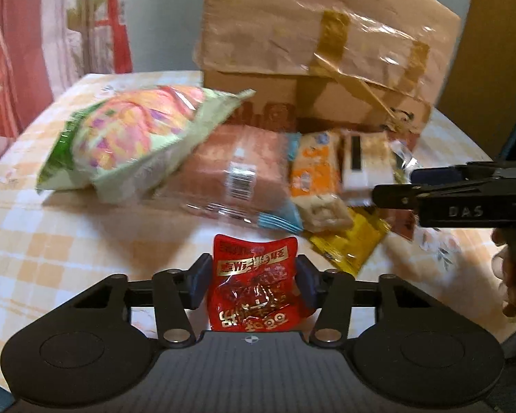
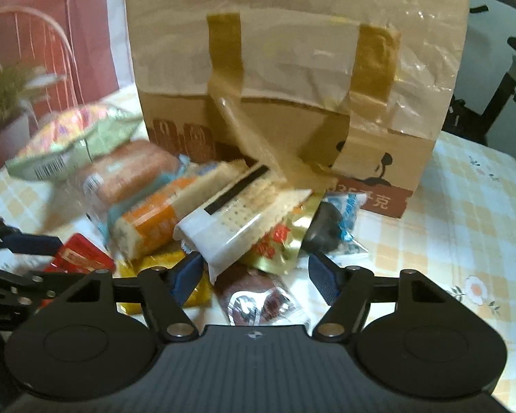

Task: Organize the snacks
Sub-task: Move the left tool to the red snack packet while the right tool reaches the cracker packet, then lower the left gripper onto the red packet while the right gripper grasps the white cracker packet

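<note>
Barely started: left gripper (image 1: 253, 280) pinches one red snack packet (image 1: 254, 285) (lower center), right gripper (image 2: 256, 275) spread wide, snack pile (image 2: 196, 213) unsorted by cardboard box (image 2: 292, 69).

Left claw (image 1: 253, 284) grips a red snack packet (image 1: 254, 289) above the checked tablecloth (image 1: 68, 258).

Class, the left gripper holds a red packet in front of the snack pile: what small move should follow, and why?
Probably lift the red packet toward the cardboard box: the left gripper already clamps it, clear of the pile, while the right gripper hangs open over other snacks.
</note>
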Demonstrator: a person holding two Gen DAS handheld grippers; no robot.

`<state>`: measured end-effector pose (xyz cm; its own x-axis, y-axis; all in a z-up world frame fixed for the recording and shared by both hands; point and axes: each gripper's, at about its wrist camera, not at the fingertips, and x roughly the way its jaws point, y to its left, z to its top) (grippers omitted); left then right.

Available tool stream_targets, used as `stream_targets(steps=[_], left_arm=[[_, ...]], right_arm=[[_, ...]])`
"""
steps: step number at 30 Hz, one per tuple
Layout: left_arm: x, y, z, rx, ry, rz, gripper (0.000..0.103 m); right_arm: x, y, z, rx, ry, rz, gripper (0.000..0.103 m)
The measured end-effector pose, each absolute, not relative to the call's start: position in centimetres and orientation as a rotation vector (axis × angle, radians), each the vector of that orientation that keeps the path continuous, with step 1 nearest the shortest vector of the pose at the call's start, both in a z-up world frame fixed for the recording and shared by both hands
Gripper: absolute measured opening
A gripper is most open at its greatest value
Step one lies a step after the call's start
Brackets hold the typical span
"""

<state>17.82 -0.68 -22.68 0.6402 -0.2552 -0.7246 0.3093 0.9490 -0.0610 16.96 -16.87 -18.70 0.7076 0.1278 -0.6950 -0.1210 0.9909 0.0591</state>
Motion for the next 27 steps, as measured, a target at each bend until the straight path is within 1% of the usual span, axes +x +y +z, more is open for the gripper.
stream_targets(steps=[8,13,15,16,20,24,25,26,27], left_arm=[[18.2,0.6,-22.5,0.038,0.801,-0.288,0.054],[18.1,1.1,-22.6,0.031,0.801,-0.283,0.058],[18.3,1.2,-22.7,0.025,0.803,-0.280,0.059],[18.2,1.3,-22.7,0.022,0.804,-0.279,0.060],[18.1,1.2,-22.7,0.021,0.806,-0.275,0.060],[18.0,1.2,-22.7,0.016,0.809,-0.274,0.061],[18.0,1.2,-22.7,0.015,0.810,-0.274,0.061],[18.1,1.2,-22.7,0.013,0.810,-0.273,0.061],[18.1,1.3,-22.7,0.012,0.813,-0.272,0.062]], right_arm=[[19.1,-15.8,-17.6,0.009,0.755,0.163,0.070],[21.0,-14.4,-18.4,-0.116,0.788,0.117,0.071],[21.1,-13.3,-18.7,-0.234,0.751,0.097,0.080],[21.1,-12.9,-18.7,-0.268,0.745,0.094,0.080],[21.5,-12.4,-19.5,-0.295,0.800,0.099,0.080],[20.4,-12.6,-19.7,-0.285,0.804,0.094,0.080],[20.1,-12.9,-19.5,-0.264,0.806,0.092,0.079],[19.6,-13.2,-19.4,-0.243,0.806,0.094,0.075],[19.0,-13.6,-19.3,-0.224,0.800,0.091,0.075]])
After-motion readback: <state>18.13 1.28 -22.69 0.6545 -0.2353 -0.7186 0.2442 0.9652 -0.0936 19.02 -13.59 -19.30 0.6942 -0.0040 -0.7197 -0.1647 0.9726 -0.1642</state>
